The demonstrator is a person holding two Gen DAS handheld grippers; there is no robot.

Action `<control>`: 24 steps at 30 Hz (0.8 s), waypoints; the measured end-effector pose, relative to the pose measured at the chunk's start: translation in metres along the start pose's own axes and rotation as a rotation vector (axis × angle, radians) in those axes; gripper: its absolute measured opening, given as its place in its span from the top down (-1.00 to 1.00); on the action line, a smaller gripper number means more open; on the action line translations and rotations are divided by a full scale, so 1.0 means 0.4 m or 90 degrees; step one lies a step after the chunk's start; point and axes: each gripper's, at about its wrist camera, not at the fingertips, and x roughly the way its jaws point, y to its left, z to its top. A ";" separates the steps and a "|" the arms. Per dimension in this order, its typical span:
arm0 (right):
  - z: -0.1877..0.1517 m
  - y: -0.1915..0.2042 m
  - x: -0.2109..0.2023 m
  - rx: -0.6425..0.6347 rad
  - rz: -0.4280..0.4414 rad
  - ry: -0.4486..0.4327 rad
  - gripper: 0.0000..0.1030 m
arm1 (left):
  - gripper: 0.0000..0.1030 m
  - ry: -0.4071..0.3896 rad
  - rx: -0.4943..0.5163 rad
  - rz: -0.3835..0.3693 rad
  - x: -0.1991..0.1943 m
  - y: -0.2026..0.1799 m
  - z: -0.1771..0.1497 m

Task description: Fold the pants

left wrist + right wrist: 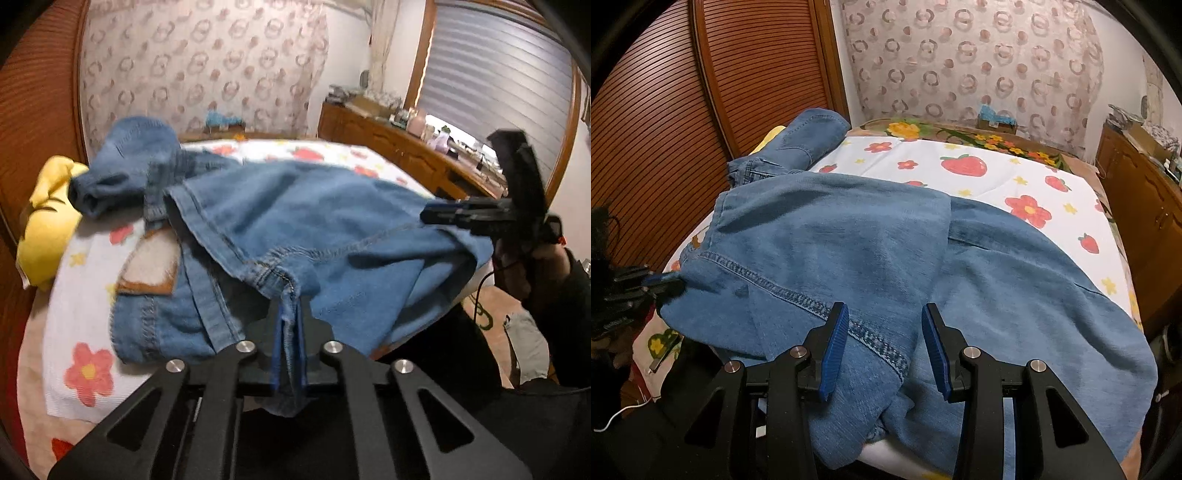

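left gripper (290,332) pinches jeans (849,236) seam; right gripper (882,350) gapes wide, empty. risk: one-sided hold lets denim sag off bed (997,173) edge.

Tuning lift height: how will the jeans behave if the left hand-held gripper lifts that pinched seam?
Likely floppy: the jeans drape in soft folds over the bed. Probably heavyish, thick denim in layers. The left hand-held gripper pinches only a seam, so the rest should sag and drag.
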 end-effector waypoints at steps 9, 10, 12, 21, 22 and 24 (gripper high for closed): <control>-0.001 0.018 -0.001 -0.011 0.001 0.008 0.17 | 0.86 -0.045 -0.030 0.021 -0.114 0.062 0.029; -0.002 0.019 -0.001 -0.011 0.002 0.008 0.17 | 0.85 -0.042 -0.034 0.021 -0.111 0.065 0.029; 0.001 0.019 0.002 -0.008 0.005 0.006 0.17 | 0.70 -0.032 -0.034 0.029 -0.096 0.069 0.030; 0.014 0.025 0.004 -0.014 -0.014 -0.008 0.17 | 0.14 -0.043 -0.047 0.042 -0.066 0.099 0.065; 0.015 0.024 0.006 -0.013 -0.017 -0.009 0.17 | 0.14 -0.045 -0.047 0.049 -0.056 0.102 0.073; 0.014 0.022 0.017 -0.008 -0.020 -0.013 0.17 | 0.14 -0.046 -0.047 0.060 -0.040 0.109 0.084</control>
